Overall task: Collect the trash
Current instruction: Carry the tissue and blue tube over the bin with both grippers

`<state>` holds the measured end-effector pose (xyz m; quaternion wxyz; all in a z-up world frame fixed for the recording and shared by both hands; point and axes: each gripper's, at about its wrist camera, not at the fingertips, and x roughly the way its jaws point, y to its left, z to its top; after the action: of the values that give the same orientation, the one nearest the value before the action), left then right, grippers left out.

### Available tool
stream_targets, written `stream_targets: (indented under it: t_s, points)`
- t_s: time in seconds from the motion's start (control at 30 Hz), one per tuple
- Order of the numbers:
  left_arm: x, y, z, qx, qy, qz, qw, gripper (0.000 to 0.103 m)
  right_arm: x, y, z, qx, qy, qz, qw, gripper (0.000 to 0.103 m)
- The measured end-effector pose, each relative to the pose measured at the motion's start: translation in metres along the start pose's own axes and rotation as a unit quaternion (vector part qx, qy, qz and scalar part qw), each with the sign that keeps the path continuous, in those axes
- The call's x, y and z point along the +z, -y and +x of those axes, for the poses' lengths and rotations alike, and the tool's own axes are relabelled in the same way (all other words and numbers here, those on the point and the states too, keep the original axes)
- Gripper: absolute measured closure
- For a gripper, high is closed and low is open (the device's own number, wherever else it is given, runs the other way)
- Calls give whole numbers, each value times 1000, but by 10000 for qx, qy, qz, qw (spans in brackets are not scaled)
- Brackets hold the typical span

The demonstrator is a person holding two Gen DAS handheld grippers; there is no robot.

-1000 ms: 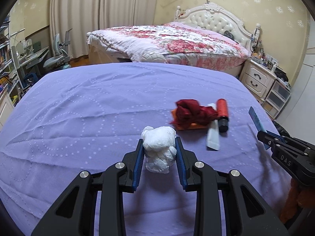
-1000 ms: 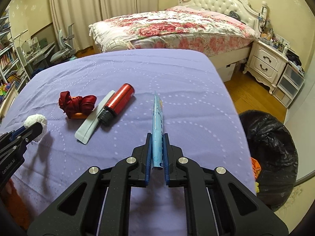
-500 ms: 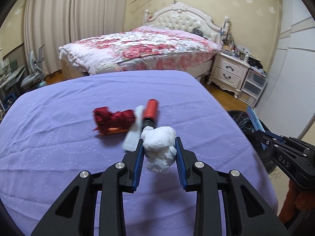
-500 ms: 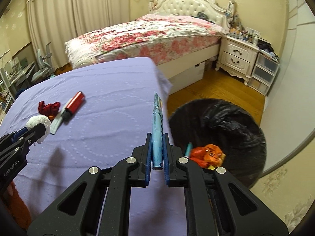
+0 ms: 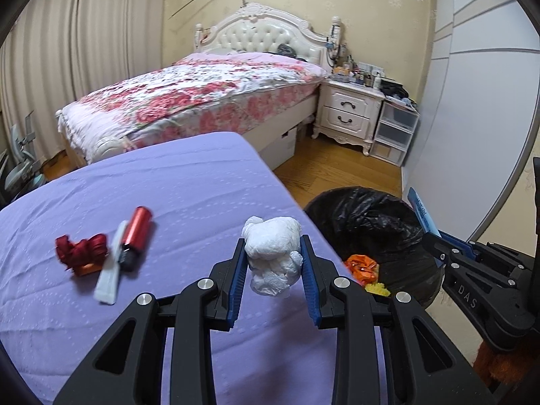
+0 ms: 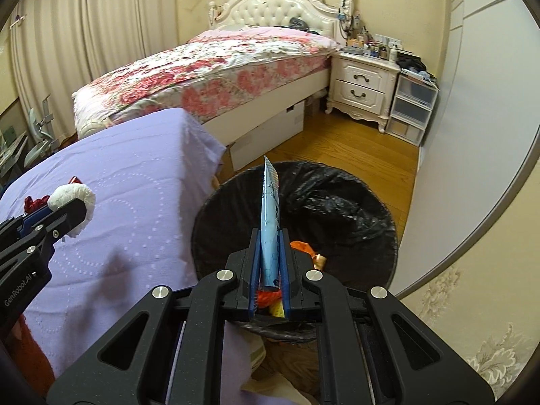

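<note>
- The landmark is the purple-covered table [image 5: 162, 182]; its quilted cloth, stitched with dotted rings, fills the near left of both views.
- Far left of the table, pleated beige curtains [image 5: 84, 47] hang down the wall, with a grey chair [image 6: 40, 131] at their foot.
- On the table's left part lie a crumpled red ribbon [image 5: 81, 251], a pale flat packet [image 5: 109, 278] and a red cylinder with a black cap [image 5: 135, 236], the three touching one another.
- Beyond the table's far edge stands a bed [image 5: 202, 98] under a pink floral quilt, with a tufted white headboard [image 5: 260, 33].
- Over the table's right edge, the left claw [image 5: 272, 263] pinches a wad of white tissue [image 5: 273, 253] between its blue pads.
- Right of the table, on the wooden floor [image 6: 354, 148], sits a bin with a black liner [image 6: 320, 209]; orange scraps [image 5: 362, 266] lie inside.
- Above that bin's near rim, the right claw [image 6: 270, 260] is pressed together on a flat blue wrapper [image 6: 270, 216], which stands on edge over the bin's mouth.
- Further right of the table, against the wallpapered wall, a white nightstand [image 6: 362, 84] carries small bottles, and a clear drawer unit [image 6: 413, 111] stands beside it.
</note>
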<state>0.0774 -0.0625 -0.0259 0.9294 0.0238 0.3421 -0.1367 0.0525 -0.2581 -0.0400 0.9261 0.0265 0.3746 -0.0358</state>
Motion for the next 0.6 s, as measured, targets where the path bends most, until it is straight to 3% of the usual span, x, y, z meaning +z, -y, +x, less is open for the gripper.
stream_targets:
  t_s: [0.6]
  points:
    - [21, 57, 55, -162, -177, 438, 9988, 72, 6, 36, 29, -269, -35, 405, 9988, 93]
